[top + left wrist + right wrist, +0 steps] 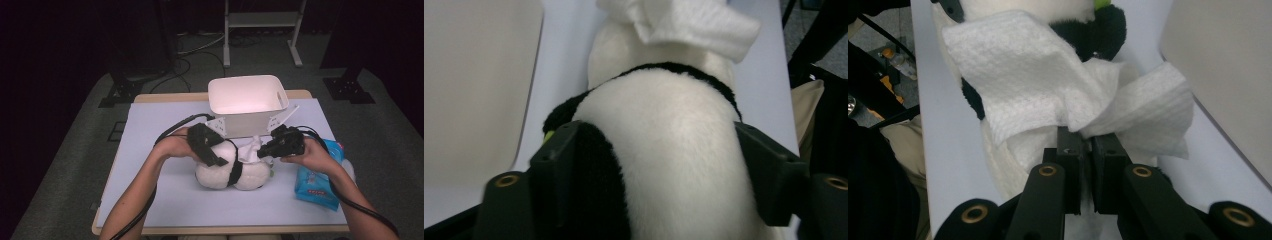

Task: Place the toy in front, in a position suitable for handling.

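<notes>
Closest to me, my left tool (659, 165) clamps the plush panda (231, 172), its length running crosswise on the surface (165, 195); my right tool (1087, 145) pinches the white tissue (1048, 85) draped over its right end.

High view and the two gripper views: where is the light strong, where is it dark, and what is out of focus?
High view: the bin glows overexposed, the room behind is nearly black. Left gripper view: the tongs' near parts and the plush toy look soft. Right gripper view: the tissue is sharp and bright, the left edge is dark.
</notes>
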